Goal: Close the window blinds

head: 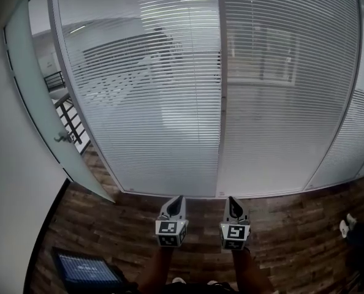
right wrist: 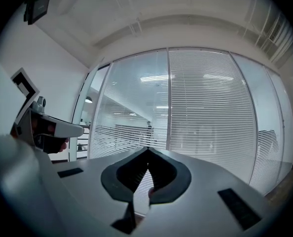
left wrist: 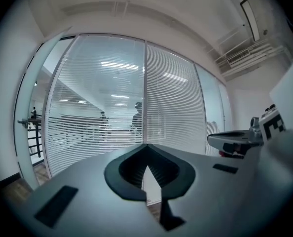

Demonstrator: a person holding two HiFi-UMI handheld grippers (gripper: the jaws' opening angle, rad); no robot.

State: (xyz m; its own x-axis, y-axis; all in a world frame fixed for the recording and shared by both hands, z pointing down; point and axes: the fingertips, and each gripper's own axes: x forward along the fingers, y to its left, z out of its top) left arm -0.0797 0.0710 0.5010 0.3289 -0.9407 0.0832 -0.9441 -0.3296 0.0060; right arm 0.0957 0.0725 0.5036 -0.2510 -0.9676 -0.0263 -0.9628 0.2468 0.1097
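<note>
Ahead, the window blinds point(head: 145, 103) cover the glass wall point(head: 219, 133), well apart from both tongs. The left tongs point(head: 177, 199) and right tongs point(head: 231, 200) are pressed together, empty. The slats look thin, light and easily bent, so a tilt wand or cord is probably the safer hold, though I cannot make one out.

The window blinds point(head: 170, 103) are seen lowered across the glass wall, the left panel's slats partly see-through. The left gripper point(head: 176, 199) and right gripper point(head: 231, 199) are held side by side above the wooden floor point(head: 292, 225), pointed at the blinds.
</note>
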